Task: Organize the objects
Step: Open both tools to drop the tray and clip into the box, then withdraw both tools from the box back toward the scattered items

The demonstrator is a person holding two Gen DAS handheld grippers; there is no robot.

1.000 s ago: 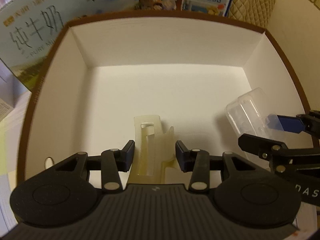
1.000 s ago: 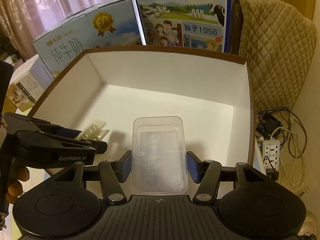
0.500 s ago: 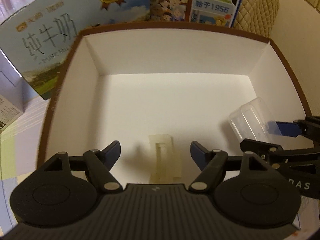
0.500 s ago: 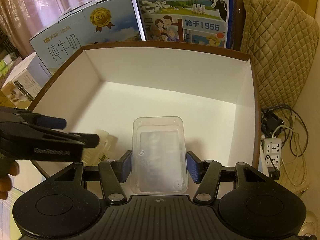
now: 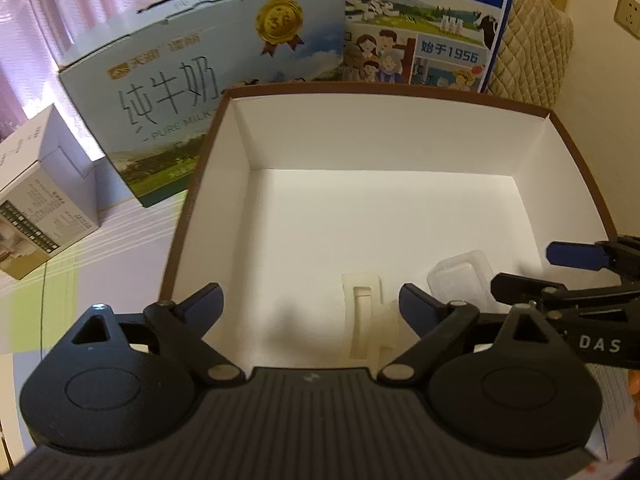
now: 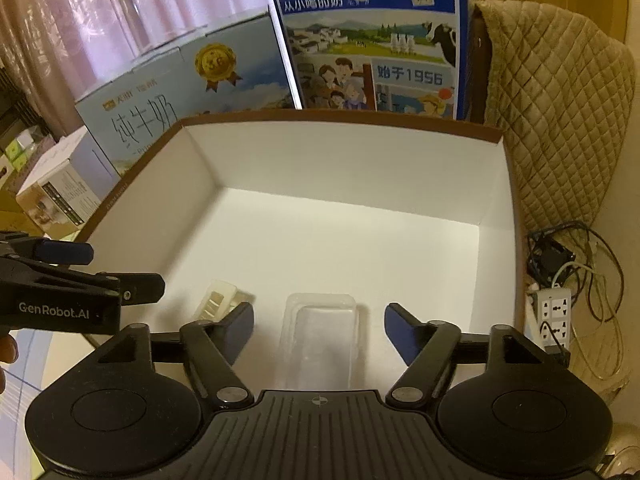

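Note:
A brown-rimmed white box [image 5: 384, 92] [image 6: 340, 118] lies open in front of both grippers. A cream plastic holder [image 5: 362, 314] [image 6: 216, 300] lies on its floor near the front edge. A clear plastic tray [image 6: 320, 336] [image 5: 460, 276] lies beside it on the right. My left gripper [image 5: 312, 304] is open and empty above the front edge, with the holder just ahead of its right finger. My right gripper [image 6: 320, 322] is open and empty, with the clear tray lying between its spread fingers on the box floor.
A pale blue milk carton box [image 5: 192, 92] and a dark blue milk box [image 6: 372, 36] stand behind the white box. A small white carton [image 5: 36, 200] sits at the left. A quilted chair [image 6: 560, 128] and a power strip with cables [image 6: 554, 308] are at the right.
Both grippers opened: the left let go of the cream holder, then the right let go of the clear tray. Both pulled back and up, and the objects now lie on the box floor.

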